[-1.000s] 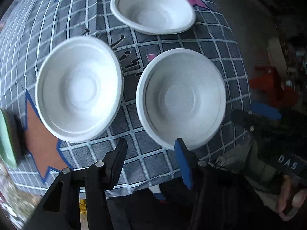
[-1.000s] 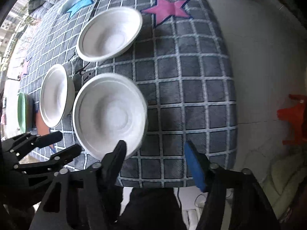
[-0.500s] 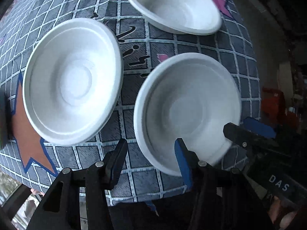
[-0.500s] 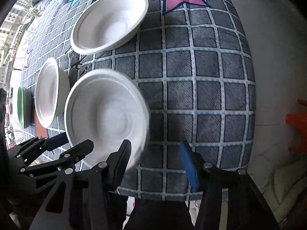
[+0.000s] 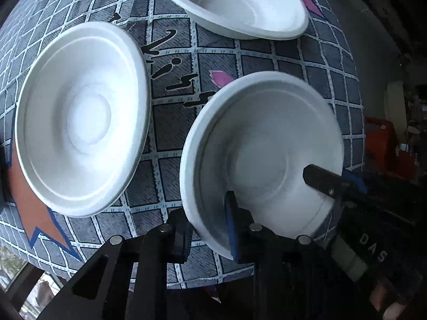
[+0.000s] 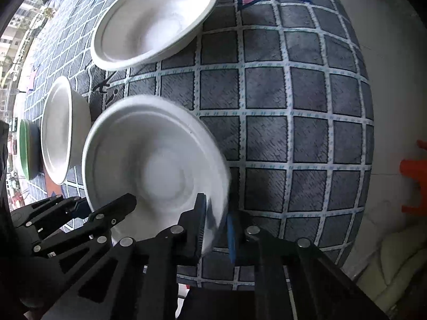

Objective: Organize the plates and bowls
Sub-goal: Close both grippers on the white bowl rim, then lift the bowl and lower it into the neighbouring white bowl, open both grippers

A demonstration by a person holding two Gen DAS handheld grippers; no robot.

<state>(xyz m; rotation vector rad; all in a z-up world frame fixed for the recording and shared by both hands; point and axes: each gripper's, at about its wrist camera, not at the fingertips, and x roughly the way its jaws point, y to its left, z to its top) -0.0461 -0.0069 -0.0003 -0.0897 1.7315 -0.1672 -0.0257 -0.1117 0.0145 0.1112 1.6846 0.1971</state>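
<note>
Three white bowls stand on a grey checked tablecloth (image 5: 170,130). My left gripper (image 5: 206,229) has the near bowl (image 5: 261,160) by its near-left rim, one black finger outside and the blue pad inside, jaws closing onto the rim. My right gripper (image 6: 214,229) pinches the same near bowl (image 6: 160,165) at its near-right rim, jaws closing, and that rim is blurred. Each gripper shows in the other's view: the right gripper (image 5: 337,184) and the left gripper (image 6: 90,208). A second bowl (image 5: 80,117) sits to the left and a third bowl (image 5: 240,2) farther back.
A green dish (image 6: 25,149) sits at the left end of the table beyond the second bowl (image 6: 56,130). The tablecloth (image 6: 307,106) ends just below the grippers and at the right, with pale floor and an orange stool (image 6: 416,181) beyond.
Both grippers have sunk toward the near bowl and gone from wide open to pinched on its rim. The bowl now looks larger and slightly blurred.
</note>
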